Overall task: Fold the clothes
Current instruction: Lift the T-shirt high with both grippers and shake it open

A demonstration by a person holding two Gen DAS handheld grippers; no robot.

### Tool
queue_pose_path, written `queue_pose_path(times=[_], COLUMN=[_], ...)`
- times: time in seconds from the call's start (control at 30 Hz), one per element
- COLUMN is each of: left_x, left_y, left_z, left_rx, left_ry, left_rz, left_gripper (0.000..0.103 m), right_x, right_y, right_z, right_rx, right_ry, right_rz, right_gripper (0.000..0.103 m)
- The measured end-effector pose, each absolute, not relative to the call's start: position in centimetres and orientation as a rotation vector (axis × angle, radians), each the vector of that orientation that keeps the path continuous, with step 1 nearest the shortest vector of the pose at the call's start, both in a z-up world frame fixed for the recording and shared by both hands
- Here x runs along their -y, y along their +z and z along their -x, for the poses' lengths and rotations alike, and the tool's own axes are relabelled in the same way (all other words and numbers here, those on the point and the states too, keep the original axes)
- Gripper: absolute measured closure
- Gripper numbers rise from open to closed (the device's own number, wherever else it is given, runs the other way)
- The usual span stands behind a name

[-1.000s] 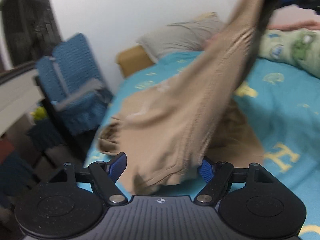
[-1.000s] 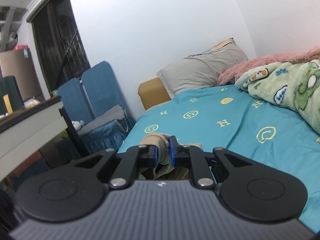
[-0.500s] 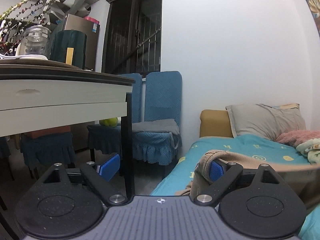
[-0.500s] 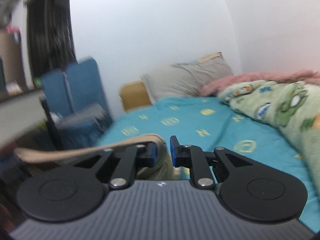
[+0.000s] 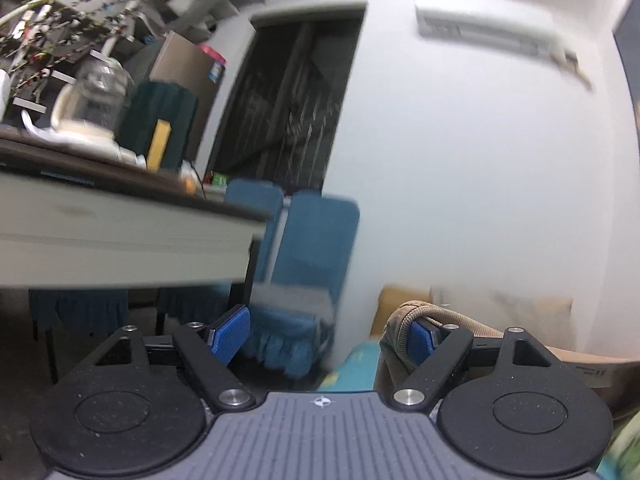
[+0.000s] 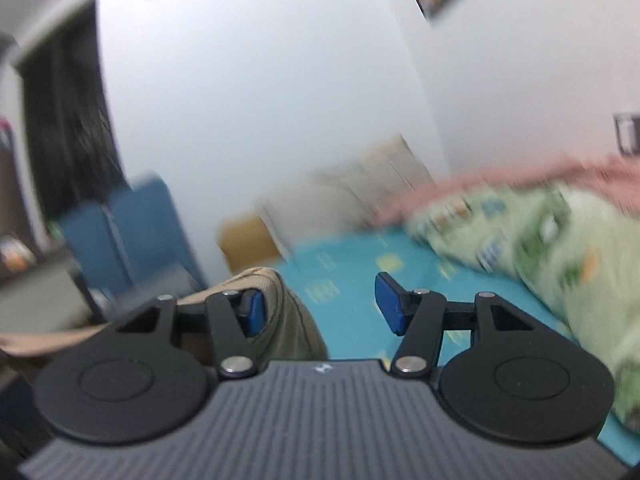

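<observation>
A tan ribbed garment [image 5: 404,320] is draped over the right finger of my left gripper [image 5: 324,336], whose jaws stand wide apart. The cloth runs off to the right behind the gripper body. In the right wrist view the same tan garment [image 6: 280,300] hangs over the left finger of my right gripper [image 6: 320,308], whose jaws are also apart. The cloth stretches left, out of that view. Neither gripper pinches the cloth. Both views are blurred by motion.
The bed with a teal sheet [image 6: 352,280] lies ahead, with a green printed blanket [image 6: 560,248] and a grey pillow [image 6: 352,196]. Blue chairs [image 5: 312,240] and a table [image 5: 120,220] with a glass jar stand to the left. A white wall is behind.
My right gripper has opened and let go its pinch on the tan garment. Both grippers have tilted upward. The cloth now hangs looped over one finger of each.
</observation>
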State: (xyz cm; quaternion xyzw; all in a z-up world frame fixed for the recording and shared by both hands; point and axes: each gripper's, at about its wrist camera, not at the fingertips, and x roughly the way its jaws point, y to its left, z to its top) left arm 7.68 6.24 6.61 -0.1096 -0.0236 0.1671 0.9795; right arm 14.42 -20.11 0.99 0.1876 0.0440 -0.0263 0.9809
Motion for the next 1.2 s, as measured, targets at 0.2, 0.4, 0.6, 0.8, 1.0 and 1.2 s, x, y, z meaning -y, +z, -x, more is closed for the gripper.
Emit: queue_pose_path(times=[0.2,0.4,0.6,0.8,1.0,1.2], left_x=[-7.0,-7.2,-6.7,-6.5,-6.4,-6.1], left_y=[18.8,30.1,39.1,40.0,34.1,27.3], left_z=[-2.1,5.6,13.5,11.1,-0.3,-14.1], left_rx=[0.201,0.283,0.306,0.209,0.058,-0.078], left_ry=[0.264,0.198,0.144,0.097,0.091,0.093], left_rz=[0.223,0.158,0.122,0.111,0.085,0.067], left_gripper=[0.017,0.012,0.009,0.006,0.005,0.004], right_x=[20.3,20.8,21.4,23.3,24.1,25.8], right_y=[12.7,22.7,29.8,32.6,28.3,21.0], right_z=[-8.4,-0.8,8.2,10.4,2.5,-10.9], right_rx=[0.055,0.149,0.248,0.188,0.018,-0.092], right_ry=[0.03,0.085,0.085,0.058,0.027,-0.007], right_rz=[-0.405,-0.409,-0.362,-0.338,-0.297,-0.278], right_gripper=[0.044,0.043,0.039,0.033,0.033,0.033])
